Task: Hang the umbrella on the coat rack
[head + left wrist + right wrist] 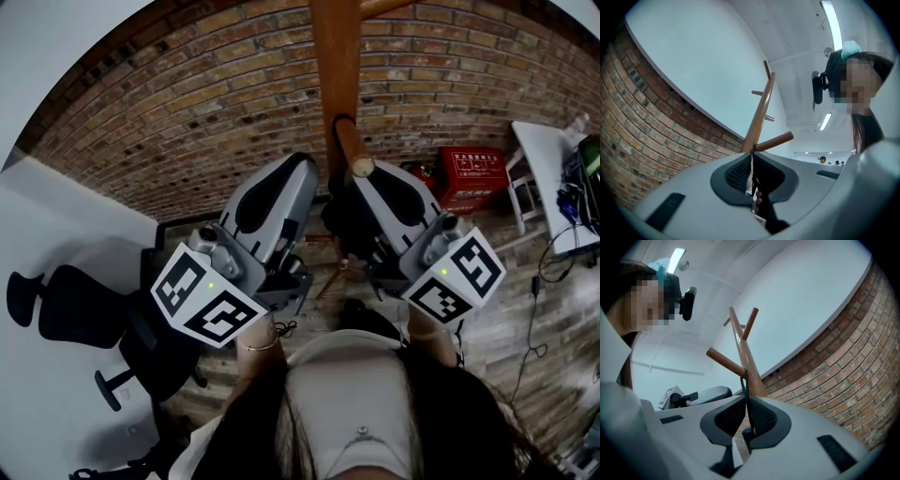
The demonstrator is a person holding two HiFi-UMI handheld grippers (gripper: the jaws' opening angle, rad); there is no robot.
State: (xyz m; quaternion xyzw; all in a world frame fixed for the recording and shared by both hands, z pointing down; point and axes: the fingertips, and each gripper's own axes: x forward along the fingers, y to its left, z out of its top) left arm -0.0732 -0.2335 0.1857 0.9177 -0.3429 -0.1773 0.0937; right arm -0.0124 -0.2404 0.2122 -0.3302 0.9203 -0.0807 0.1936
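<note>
Head view looks down on the dark umbrella point(339, 225), low between the two grippers, with its strap point(338, 122) looped over a peg point(351, 150) of the wooden coat rack point(335, 66). Only the gripper views show the grip: the left gripper point(751, 161) and the right gripper point(746, 403) each pinch the thin strap just below the peg (jaw tips all but meeting on it). Behind runs a brick wall point(187, 103). On the plank floor point(525, 328) stand a black office chair point(80, 305), a red box point(473, 173) and a white tabletop point(548, 169). A ceiling strip light point(832, 23) appears only from the grippers.
</note>
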